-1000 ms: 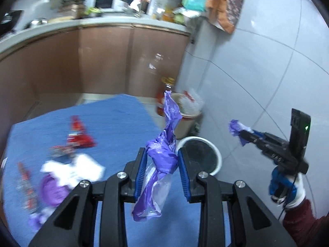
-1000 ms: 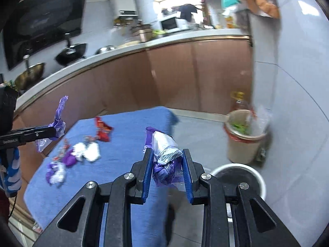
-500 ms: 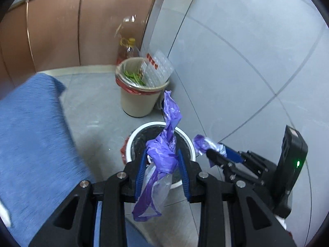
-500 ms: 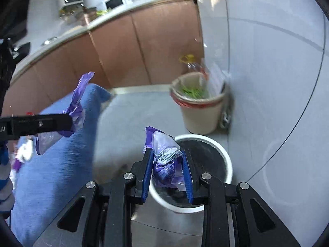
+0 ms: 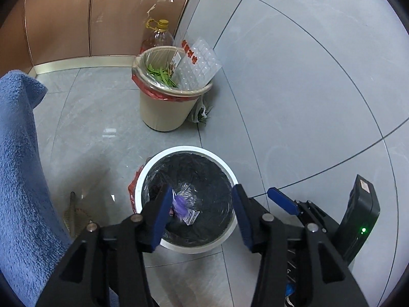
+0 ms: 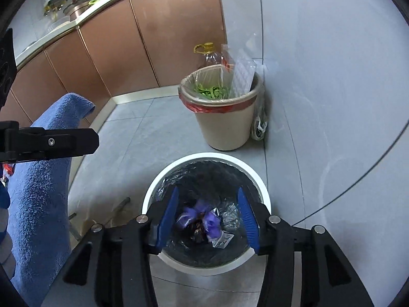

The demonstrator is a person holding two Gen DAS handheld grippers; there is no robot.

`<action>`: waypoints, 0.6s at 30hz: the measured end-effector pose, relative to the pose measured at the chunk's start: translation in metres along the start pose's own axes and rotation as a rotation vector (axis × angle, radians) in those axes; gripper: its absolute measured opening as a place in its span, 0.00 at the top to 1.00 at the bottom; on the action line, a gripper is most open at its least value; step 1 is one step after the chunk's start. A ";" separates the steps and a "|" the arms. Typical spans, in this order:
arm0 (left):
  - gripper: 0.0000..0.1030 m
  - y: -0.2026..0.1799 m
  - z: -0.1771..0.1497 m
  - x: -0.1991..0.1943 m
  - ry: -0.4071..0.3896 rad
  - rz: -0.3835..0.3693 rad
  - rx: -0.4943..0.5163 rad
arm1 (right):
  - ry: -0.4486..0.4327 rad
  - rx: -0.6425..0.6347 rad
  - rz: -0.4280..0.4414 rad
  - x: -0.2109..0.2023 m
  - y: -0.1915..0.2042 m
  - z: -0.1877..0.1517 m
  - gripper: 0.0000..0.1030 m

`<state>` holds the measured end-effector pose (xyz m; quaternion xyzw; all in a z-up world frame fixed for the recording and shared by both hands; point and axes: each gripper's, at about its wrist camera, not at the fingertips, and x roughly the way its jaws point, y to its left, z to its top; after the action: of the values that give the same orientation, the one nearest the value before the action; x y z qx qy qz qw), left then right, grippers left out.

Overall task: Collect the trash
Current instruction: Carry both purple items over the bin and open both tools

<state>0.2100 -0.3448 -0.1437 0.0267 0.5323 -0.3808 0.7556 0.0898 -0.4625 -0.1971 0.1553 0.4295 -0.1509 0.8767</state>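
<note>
Both claws hang spread and empty over the white bin point(image 6: 258, 179); the left gripper point(image 5: 202, 215) and the right gripper point(image 6: 208, 217) each frame its black liner at lower centre; the purple wrappers point(image 6: 204, 220) lie crumpled at the bottom, straight below the right claw, with no clear long axis; any remaining trash would lie toward the blue cloth point(image 5: 18, 166) at the left edge, nearer the left hand, but the cloth's top is cut off.
</note>
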 end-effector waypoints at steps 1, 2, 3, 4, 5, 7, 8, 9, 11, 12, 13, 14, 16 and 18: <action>0.55 0.000 -0.001 -0.003 -0.006 0.001 0.003 | 0.000 0.002 0.001 0.000 -0.001 0.000 0.52; 0.55 0.000 -0.002 -0.005 -0.013 0.006 0.007 | 0.000 0.004 0.001 -0.001 -0.001 -0.001 0.52; 0.55 0.000 -0.002 -0.007 -0.020 0.009 0.008 | -0.002 0.007 0.003 -0.003 -0.001 -0.001 0.52; 0.55 0.000 -0.005 -0.013 -0.029 0.011 0.008 | -0.008 0.012 0.006 -0.006 0.000 -0.001 0.52; 0.55 0.000 -0.005 -0.015 -0.035 0.012 0.008 | -0.013 0.017 0.009 -0.010 0.001 -0.001 0.52; 0.55 0.000 -0.009 -0.026 -0.055 0.019 0.013 | -0.030 0.023 0.015 -0.018 0.003 -0.001 0.52; 0.55 0.000 -0.012 -0.033 -0.067 0.025 0.016 | -0.036 0.024 0.016 -0.021 0.004 -0.001 0.52; 0.55 -0.001 -0.014 -0.039 -0.075 0.026 0.015 | -0.043 0.024 0.019 -0.026 0.006 -0.002 0.52; 0.55 0.001 -0.020 -0.052 -0.090 0.027 0.012 | -0.055 0.023 0.029 -0.035 0.012 -0.003 0.52; 0.55 0.001 -0.023 -0.058 -0.098 0.028 0.012 | -0.065 0.019 0.037 -0.042 0.016 -0.003 0.52; 0.55 0.002 -0.026 -0.064 -0.105 0.029 0.012 | -0.073 0.013 0.042 -0.047 0.020 -0.004 0.52; 0.55 0.003 -0.030 -0.071 -0.113 0.030 0.011 | -0.082 0.006 0.048 -0.054 0.025 -0.005 0.52; 0.55 0.005 -0.038 -0.084 -0.126 0.033 0.011 | -0.099 -0.005 0.063 -0.066 0.032 -0.005 0.52; 0.55 0.007 -0.048 -0.099 -0.144 0.041 0.008 | -0.120 -0.019 0.082 -0.080 0.042 -0.006 0.52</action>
<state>0.1630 -0.2642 -0.0854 0.0129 0.4744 -0.3683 0.7995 0.0556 -0.4114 -0.1302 0.1550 0.3707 -0.1196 0.9079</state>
